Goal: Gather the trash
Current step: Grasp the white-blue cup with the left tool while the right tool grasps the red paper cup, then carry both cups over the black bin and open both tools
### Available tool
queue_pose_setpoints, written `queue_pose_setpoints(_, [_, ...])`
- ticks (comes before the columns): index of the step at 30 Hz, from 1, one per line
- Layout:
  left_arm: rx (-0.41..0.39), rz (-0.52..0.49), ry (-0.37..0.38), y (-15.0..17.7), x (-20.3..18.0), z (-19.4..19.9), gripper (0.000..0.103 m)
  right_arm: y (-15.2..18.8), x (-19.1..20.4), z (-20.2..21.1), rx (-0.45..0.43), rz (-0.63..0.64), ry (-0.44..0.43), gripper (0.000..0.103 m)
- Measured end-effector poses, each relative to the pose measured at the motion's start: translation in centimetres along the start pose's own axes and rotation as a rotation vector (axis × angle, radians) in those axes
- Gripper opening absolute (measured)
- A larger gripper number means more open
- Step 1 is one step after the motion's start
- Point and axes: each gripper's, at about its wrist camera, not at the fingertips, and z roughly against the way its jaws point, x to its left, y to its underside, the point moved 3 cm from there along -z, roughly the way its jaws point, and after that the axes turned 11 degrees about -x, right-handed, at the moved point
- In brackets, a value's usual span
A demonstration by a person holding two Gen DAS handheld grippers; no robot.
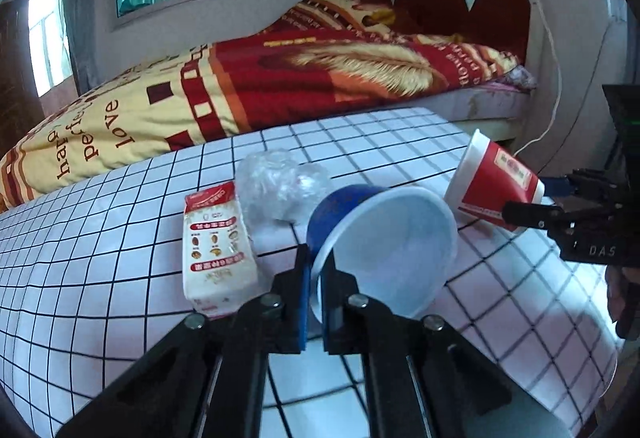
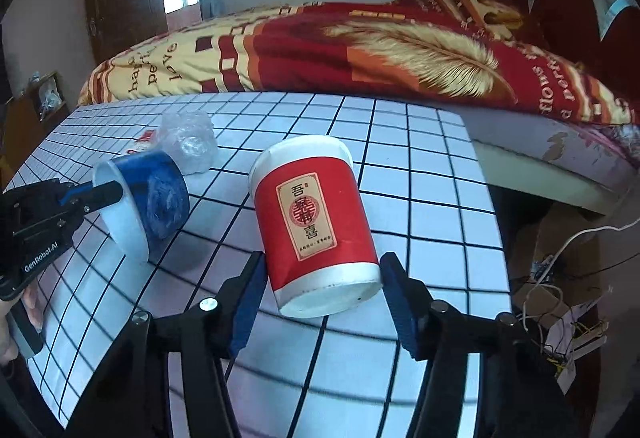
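Observation:
A blue paper cup (image 1: 384, 250) with a white inside lies on its side on the grid-patterned table (image 1: 100, 258). My left gripper (image 1: 316, 294) is shut on its rim, one pad inside and one outside; the right wrist view shows that gripper (image 2: 114, 191) on the cup (image 2: 160, 197). A red paper cup (image 2: 316, 222) lies tilted with its base toward me. My right gripper (image 2: 326, 298) holds it near the base, pads against both sides. From the left wrist view the red cup (image 1: 492, 185) and right gripper (image 1: 520, 211) are at the right.
A white snack packet (image 1: 218, 250) and a crumpled clear plastic wrap (image 1: 280, 185) lie just behind the blue cup. A bed with a red and yellow quilt (image 2: 360, 49) runs along the table's far edge. Cables and a box (image 2: 560, 298) sit on the floor at the right.

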Motion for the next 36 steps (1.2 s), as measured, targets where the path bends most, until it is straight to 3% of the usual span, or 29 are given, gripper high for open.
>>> queue_pose_setpoints(7, [-0.06,0.031,0.071,-0.3,-2.2,3.1,0.006,1.3,-0.2,5.5,-0.059,-0.024,0.016,0.059])
queue_pose_setpoints(15, [-0.066,0.071,0.13,0.6,-5.1,6.1,0.005,2.8,-0.7,11.5,-0.102,-0.058,0.039,0.059])
queue_pose_setpoints(23, [-0.079,0.036,0.194,1.7,-9.1,9.4,0.005,6.1,-2.6,17.3,-0.136,-0.102,0.084,0.059])
queue_pose_setpoints(36, [-0.078,-0.024,0.302,2.7,-17.1,11.1,0.005,11.3,-6.9,25.8,-0.19,-0.164,0.202,0.059])
